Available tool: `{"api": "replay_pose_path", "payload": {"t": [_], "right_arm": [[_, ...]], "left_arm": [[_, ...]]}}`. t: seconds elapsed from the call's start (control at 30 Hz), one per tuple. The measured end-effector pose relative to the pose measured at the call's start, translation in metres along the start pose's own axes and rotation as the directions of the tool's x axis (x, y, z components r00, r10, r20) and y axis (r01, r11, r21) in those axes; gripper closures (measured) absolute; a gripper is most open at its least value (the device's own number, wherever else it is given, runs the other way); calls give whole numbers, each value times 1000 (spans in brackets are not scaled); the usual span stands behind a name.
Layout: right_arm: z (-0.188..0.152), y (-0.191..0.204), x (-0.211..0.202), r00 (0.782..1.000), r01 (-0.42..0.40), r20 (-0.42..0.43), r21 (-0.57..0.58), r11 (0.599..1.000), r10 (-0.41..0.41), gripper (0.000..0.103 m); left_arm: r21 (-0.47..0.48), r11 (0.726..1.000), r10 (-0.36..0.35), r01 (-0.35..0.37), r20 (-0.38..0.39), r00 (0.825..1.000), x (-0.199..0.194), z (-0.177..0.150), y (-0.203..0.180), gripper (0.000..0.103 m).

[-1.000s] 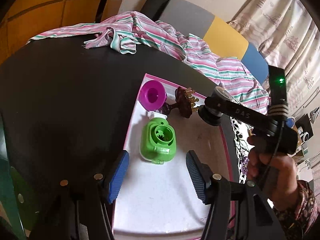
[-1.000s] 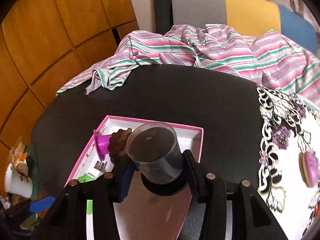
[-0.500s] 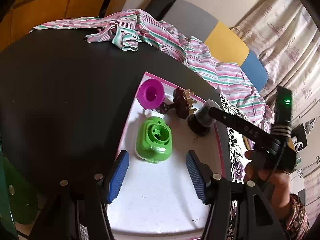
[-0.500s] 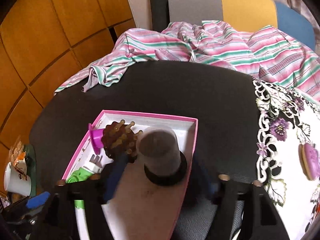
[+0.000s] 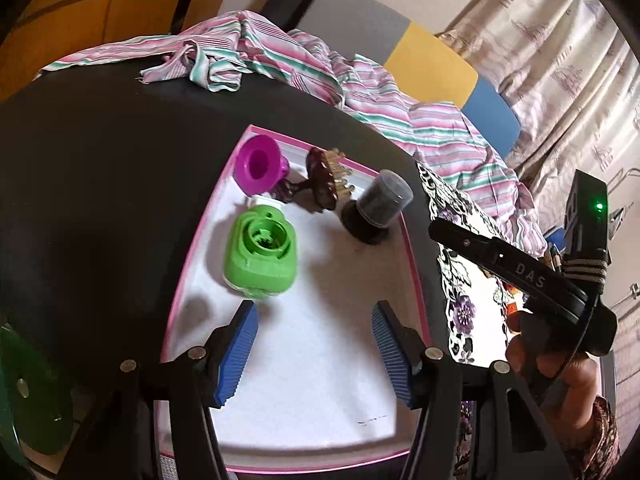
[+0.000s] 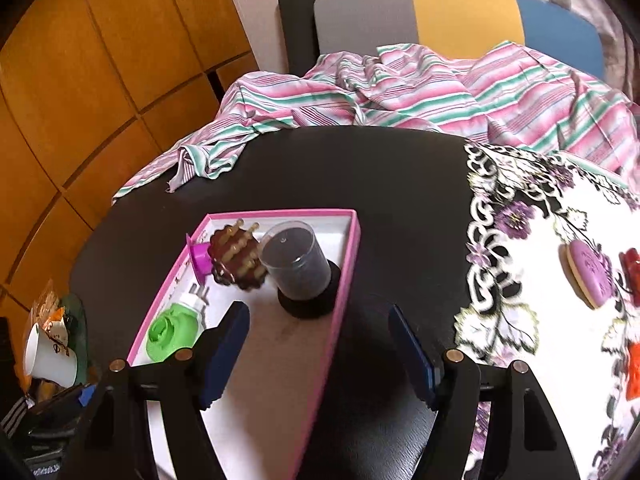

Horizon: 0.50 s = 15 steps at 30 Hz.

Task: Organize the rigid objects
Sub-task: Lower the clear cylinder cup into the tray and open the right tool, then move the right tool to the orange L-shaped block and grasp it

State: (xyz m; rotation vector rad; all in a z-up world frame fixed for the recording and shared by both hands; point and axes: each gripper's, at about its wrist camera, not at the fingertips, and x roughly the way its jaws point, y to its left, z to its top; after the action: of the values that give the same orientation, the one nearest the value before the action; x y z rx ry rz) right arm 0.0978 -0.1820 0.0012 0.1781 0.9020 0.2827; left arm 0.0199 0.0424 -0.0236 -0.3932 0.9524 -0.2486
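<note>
A white tray with a pink rim lies on the black table. In it are a purple funnel, a brown bristle brush, a green round-topped plastic piece and a clear cylinder on a black base. My left gripper hangs open over the tray's bare near part, just short of the green piece. My right gripper is open and empty over the tray's right rim. The cylinder stands free a little beyond it, beside the brush.
A striped cloth covers the table's far side, with a chair behind it. A floral cloth at the right holds a purple heart-shaped piece and red pieces. A paper cup stands at the far left.
My right gripper opened off the clear cylinder, left it standing in the tray's far right corner and drew back. My left gripper shifted slightly over the tray.
</note>
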Motion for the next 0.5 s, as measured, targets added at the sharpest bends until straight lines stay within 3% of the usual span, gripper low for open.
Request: {"api": "replay_pose_path", "payload": {"t": [0.23, 0.5], "right_arm": [[-8, -29, -22, 999, 42, 3, 28, 999, -43, 30], [-18, -88, -50, 987, 157, 3, 117, 981, -158, 30]], "left_arm": [[58, 998, -26, 27, -30, 999, 6, -8, -24, 43], [144, 986, -72, 79, -56, 996, 14, -14, -65, 43]]}}
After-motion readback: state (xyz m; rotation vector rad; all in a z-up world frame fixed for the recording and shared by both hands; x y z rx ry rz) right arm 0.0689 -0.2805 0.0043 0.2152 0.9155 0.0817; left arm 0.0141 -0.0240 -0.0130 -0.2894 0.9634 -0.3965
